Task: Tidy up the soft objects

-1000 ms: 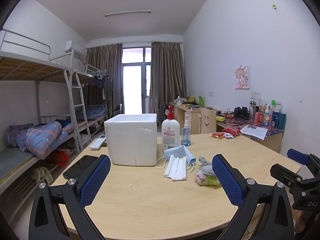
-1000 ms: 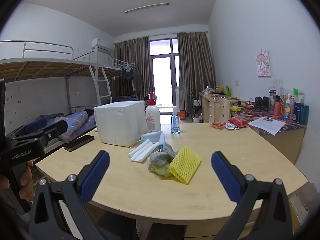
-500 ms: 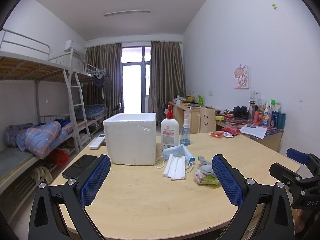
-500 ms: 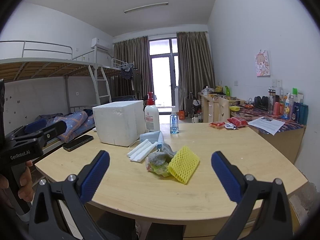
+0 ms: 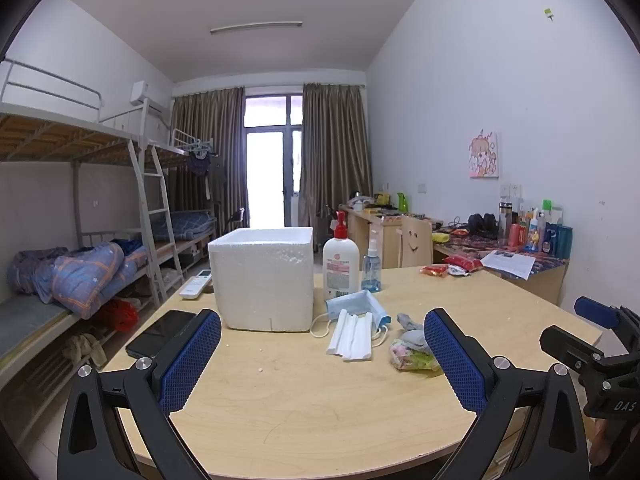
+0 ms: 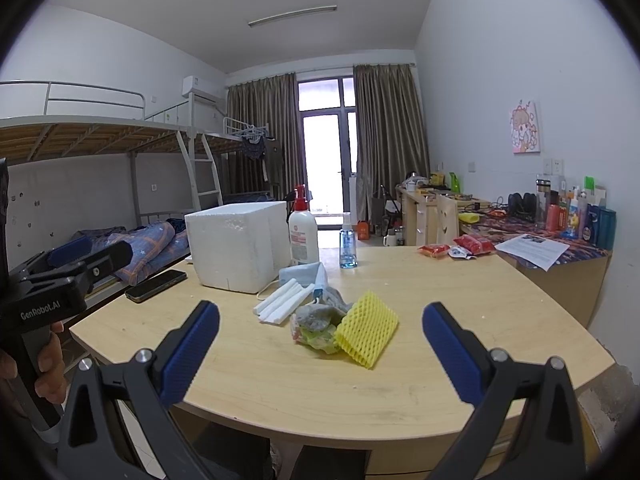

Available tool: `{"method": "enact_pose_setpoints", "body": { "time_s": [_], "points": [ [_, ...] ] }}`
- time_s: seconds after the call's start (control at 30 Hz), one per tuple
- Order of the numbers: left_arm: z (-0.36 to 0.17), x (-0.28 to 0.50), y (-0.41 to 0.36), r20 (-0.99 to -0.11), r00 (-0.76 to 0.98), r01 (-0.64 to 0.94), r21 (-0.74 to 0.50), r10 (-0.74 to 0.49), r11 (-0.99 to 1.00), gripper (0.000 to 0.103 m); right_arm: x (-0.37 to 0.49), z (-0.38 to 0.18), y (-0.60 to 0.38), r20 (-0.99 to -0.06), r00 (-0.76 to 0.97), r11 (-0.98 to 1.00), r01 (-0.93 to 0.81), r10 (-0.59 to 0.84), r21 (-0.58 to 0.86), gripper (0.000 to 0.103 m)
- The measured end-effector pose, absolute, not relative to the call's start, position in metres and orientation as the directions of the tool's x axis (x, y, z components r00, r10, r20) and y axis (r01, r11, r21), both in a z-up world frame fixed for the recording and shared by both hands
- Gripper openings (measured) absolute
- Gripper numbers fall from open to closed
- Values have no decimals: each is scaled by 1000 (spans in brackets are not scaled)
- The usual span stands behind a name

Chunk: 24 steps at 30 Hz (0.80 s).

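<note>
Lying ahead between widely spread right jaws, untouched: yellow foam net (image 6: 367, 334).

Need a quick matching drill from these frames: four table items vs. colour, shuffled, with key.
Items:
1. foam box
2. foam fruit net
3. face mask
4. phone

Colours:
A. yellow
B. black
C. white
D. light blue

Pairs: 1-C, 2-A, 3-D, 4-B
</note>
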<state>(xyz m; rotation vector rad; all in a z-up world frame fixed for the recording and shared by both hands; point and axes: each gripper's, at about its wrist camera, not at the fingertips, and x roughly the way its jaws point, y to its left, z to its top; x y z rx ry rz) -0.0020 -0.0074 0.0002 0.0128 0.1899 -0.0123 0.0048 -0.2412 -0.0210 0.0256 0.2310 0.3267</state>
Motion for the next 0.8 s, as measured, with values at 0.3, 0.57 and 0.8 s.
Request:
{"method": "enact_pose_setpoints", "body": {
  "time_s": [0.3,0.57,0.8],
  "points": [
    [0,-2,-3,-183,983,9,-4,-9,1000,102,6,-20,-242,-220,921,946,-317,323,63,103],
    [-1,-2,-4,-174,985,17,-8,-18,1000,102,6,-21,-241,-222,920,946,-316,323,65,103],
    [-6,6,-2,-200,979,42,-36,-48,998,102,15,-27,-242,-237,911,942,-325,336,85,103]
  ]
}}
